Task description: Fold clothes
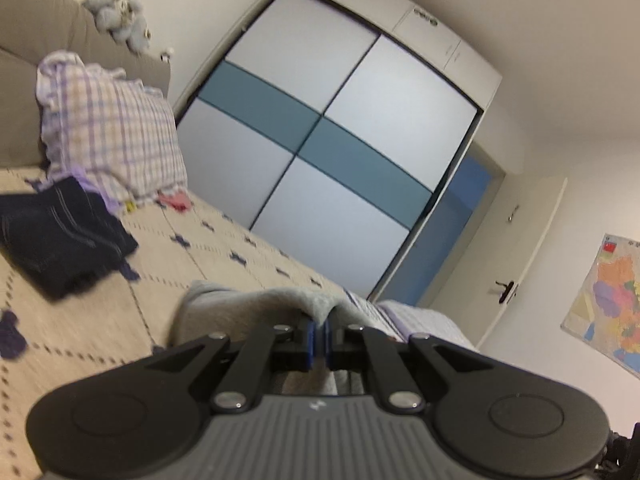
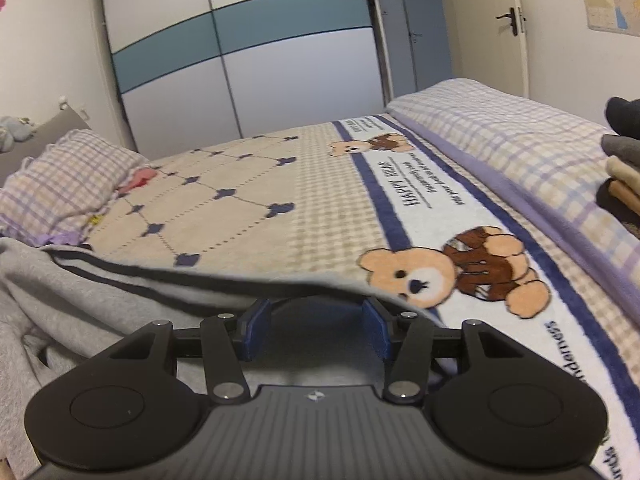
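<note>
Grey garment (image 2: 80,292): soft fleece-like knit with dark stripes along one edge, lying rumpled on the bed blanket (image 2: 248,216) with its near edge raised off the surface.

Handling, as judged: light, limp, no stiffness of its own; it will sag and drape wherever unsupported, and the brushed surface should not slip from rubber pads. Not fragile. Best taken at an edge or corner, two holds well apart, so the cloth hangs flat between them.

Left gripper (image 1: 319,338): jaws fully closed, a pinch of grey cloth (image 1: 280,300) caught between the blue pads, the fabric rising in a ridge just ahead.

Right gripper (image 2: 316,334): jaws about half apart, blue pads (image 2: 256,332) clear of each other; the striped edge drapes over the fingertips. Whether cloth sits between the pads cannot be told; nothing is clamped.

Also present: folded dark garment (image 1: 64,240) near a checked pillow (image 1: 108,128); stacked folded clothes (image 2: 622,168) at the bed's far side; wardrobe (image 1: 328,136) beyond.
</note>
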The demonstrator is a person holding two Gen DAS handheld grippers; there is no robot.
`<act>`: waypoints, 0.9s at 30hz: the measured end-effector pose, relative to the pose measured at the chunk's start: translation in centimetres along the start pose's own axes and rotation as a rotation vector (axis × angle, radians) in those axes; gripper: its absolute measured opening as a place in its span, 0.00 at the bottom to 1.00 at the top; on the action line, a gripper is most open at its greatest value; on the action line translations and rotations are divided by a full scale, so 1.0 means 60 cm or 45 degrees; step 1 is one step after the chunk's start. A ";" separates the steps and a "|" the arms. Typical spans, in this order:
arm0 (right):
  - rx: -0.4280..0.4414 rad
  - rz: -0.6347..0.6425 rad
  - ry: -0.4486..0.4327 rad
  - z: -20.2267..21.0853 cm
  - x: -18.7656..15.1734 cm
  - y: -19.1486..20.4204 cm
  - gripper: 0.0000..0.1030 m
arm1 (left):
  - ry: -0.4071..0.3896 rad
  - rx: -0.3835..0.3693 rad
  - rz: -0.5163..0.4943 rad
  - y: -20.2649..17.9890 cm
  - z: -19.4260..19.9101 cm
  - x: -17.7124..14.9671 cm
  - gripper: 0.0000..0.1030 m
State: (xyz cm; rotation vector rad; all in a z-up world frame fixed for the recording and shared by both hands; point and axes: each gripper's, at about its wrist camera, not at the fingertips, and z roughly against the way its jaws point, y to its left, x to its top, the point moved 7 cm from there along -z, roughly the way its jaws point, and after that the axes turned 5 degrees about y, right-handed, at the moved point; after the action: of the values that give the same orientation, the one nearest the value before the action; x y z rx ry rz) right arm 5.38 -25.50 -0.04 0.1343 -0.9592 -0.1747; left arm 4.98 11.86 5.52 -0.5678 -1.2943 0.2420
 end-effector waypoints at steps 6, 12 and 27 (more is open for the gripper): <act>0.081 0.044 -0.019 0.002 -0.005 0.051 0.52 | 0.009 0.002 -0.014 0.005 0.011 0.009 0.05; 0.157 0.102 -0.022 0.001 -0.008 0.094 0.52 | 0.076 -0.124 -0.080 -0.039 -0.013 -0.019 0.05; 0.574 0.037 -0.068 0.032 0.033 0.094 0.53 | 0.595 -0.605 -0.549 -0.214 -0.085 -0.227 0.05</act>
State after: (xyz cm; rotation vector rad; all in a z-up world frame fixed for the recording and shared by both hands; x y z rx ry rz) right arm 5.39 -20.46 3.72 0.5317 -1.0420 0.0678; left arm 4.31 -6.76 0.04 -0.6776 -0.9800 -0.5427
